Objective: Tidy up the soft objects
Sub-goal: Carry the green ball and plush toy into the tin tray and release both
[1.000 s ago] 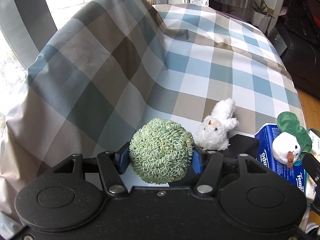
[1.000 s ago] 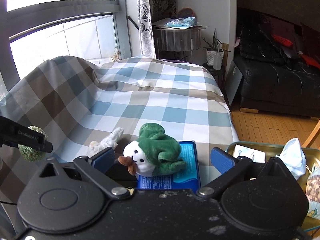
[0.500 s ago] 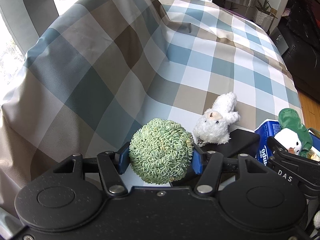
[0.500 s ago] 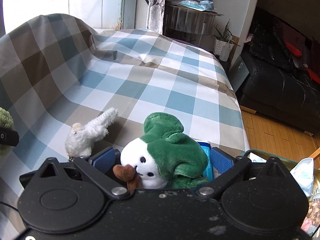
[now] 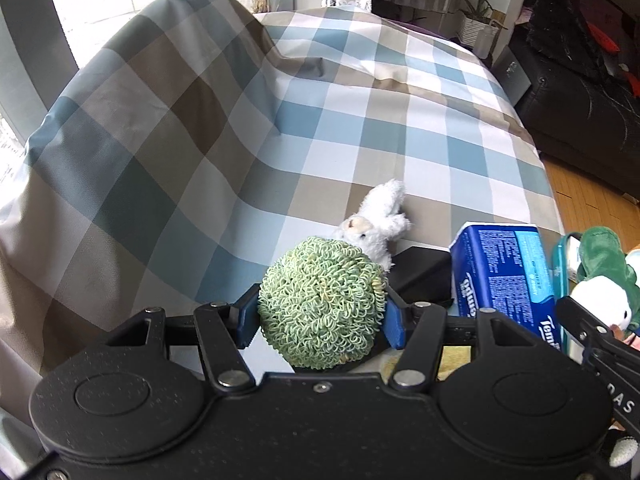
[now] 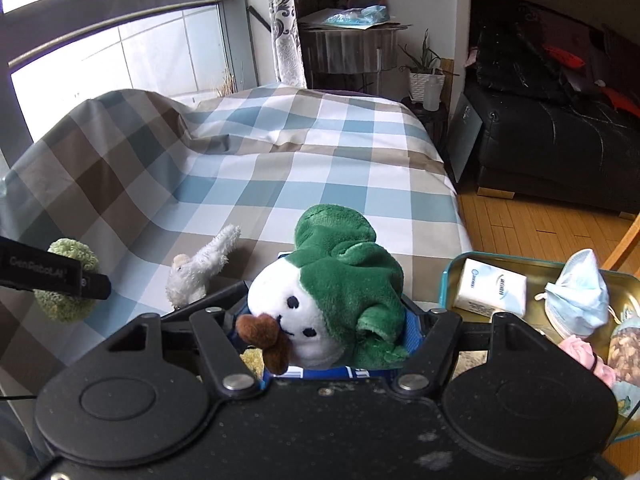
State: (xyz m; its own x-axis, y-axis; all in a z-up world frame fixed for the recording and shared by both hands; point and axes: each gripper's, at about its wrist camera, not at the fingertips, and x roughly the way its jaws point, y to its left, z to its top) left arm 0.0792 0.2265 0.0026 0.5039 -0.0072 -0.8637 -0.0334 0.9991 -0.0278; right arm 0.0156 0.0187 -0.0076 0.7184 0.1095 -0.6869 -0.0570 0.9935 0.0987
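Both grippers grasping plush items over the checked bed

The left gripper (image 5: 322, 312) is clenched on a green curly-yarn ball (image 5: 322, 304), its blue pads pressing both sides of the ball. Just beyond that ball a small white plush animal (image 5: 378, 222) lies on the bed's checked cover (image 5: 280, 128), and to the gripper's right stands a blue tissue pack (image 5: 506, 268)

The right gripper (image 6: 324, 332) has just been closing its jaws, and a white plush toy with a green hood (image 6: 328, 292) now sits between them, gripped at both sides, its brown nose toward the gripper's left. To this gripper's right is a teal tin (image 6: 450, 280) holding a small white box (image 6: 492, 286) and a pale blue face mask (image 6: 580, 294). Far to its left the yarn ball shows in the other gripper
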